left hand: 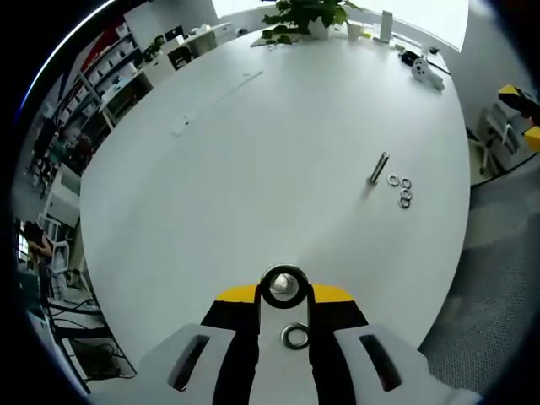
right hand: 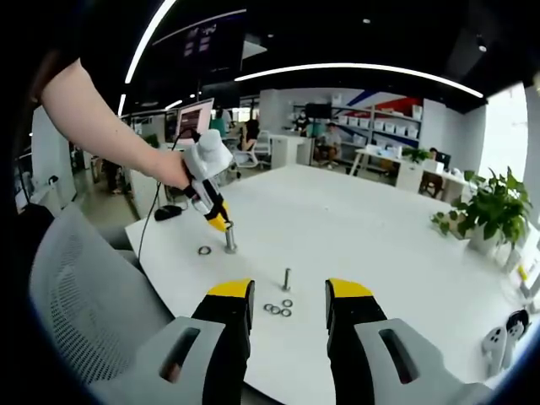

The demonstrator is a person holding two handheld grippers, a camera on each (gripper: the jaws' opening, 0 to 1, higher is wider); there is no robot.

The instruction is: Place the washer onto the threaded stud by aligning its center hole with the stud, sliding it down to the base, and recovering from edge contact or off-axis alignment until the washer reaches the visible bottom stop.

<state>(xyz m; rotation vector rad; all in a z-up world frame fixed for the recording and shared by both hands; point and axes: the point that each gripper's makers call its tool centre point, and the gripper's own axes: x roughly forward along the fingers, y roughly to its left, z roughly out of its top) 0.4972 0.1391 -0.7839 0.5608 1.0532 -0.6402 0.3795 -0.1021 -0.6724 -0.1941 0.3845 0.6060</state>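
Note:
My left gripper (left hand: 283, 291) is shut on the top of an upright threaded stud (left hand: 283, 285), seen end-on as a shiny round ring between the yellow jaw tips. In the right gripper view a hand holds that left gripper (right hand: 221, 221) over the same stud (right hand: 229, 242) near the table's corner. One loose washer (left hand: 295, 337) lies flat on the table beside the stud, also seen as washer (right hand: 204, 251). My right gripper (right hand: 290, 295) stands open and empty, some way back from the stud.
A second small bolt (left hand: 378, 169) stands on the white table (left hand: 253, 169) with three loose washers (left hand: 402, 189) beside it; that bolt (right hand: 287, 278) and those washers (right hand: 280, 309) lie just beyond my right jaws. A grey mesh chair (right hand: 84, 304) stands at the table edge. A potted plant (right hand: 494, 207) sits far right.

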